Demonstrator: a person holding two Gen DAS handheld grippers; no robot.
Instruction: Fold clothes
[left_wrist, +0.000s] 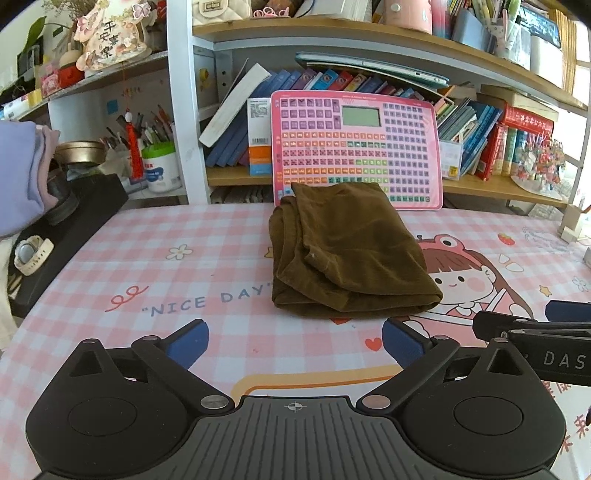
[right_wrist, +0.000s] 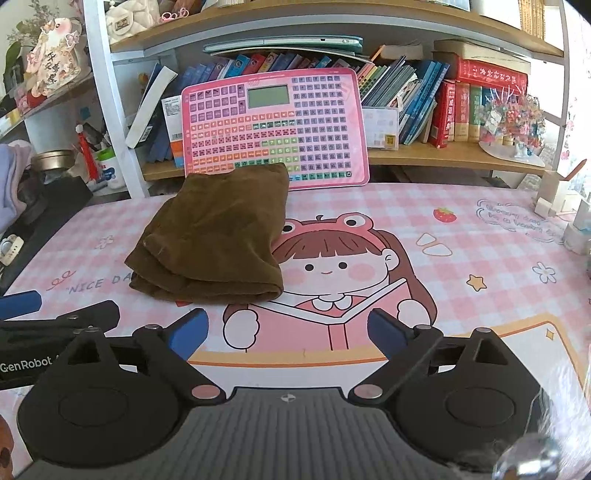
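A brown garment (left_wrist: 347, 251) lies folded in a compact rectangle on the pink checked table mat (left_wrist: 147, 266), just beyond my fingertips. It also shows in the right wrist view (right_wrist: 218, 236), ahead and to the left. My left gripper (left_wrist: 293, 341) is open and empty, a little short of the garment's near edge. My right gripper (right_wrist: 288, 328) is open and empty, to the right of the garment over the cartoon girl print. Each gripper shows at the edge of the other's view.
A pink keyboard toy (left_wrist: 356, 147) leans upright against the bookshelf (left_wrist: 332, 181) right behind the garment. A black box (left_wrist: 74, 229) with a watch on it and folded lilac clothes (left_wrist: 22, 173) sit at the left. Small white items (right_wrist: 554, 199) stand at the right edge.
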